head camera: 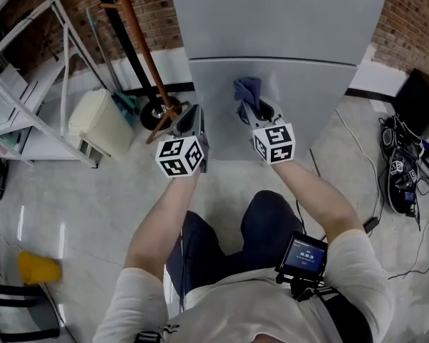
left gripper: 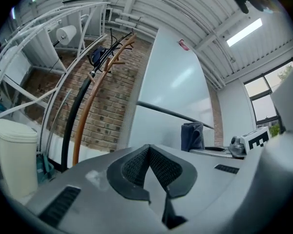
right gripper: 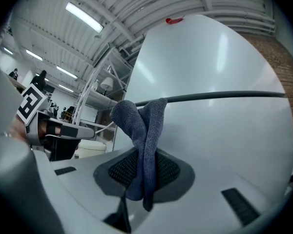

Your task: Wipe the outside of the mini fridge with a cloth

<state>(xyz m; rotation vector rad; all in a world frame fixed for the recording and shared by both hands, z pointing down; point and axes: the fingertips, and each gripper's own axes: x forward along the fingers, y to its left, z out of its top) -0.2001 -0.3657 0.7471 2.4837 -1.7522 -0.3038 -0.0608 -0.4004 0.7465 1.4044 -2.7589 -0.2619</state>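
Nearest the person, a small screen unit (head camera: 305, 256) hangs at the chest. Its display is lit, but the characters are too small to read.

Beyond it, the two marker cubes carry black-and-white square patterns and no words.

The left hand-held gripper (head camera: 189, 120) has its jaws closed together on nothing. It hangs off the fridge's left edge, probably parked there so the other side can do the wiping.

The right hand-held gripper (head camera: 256, 113) is clamped on the dark blue cloth (head camera: 248, 91). The cloth is pinched at a fold, so a loose bunch stands out past the tips. I take that as deliberate, putting fabric rather than the hard jaws toward the panel.

The cloth is up at the grey mini fridge (head camera: 286, 20), on the lower door just under the dark seam between the two doors. Whether it is actually pressing on the surface I cannot tell.

The fridge stands on the floor against a brick wall. A small red mark (right gripper: 175, 20) sits at its top edge, too small to read. No brand lettering shows on either door.
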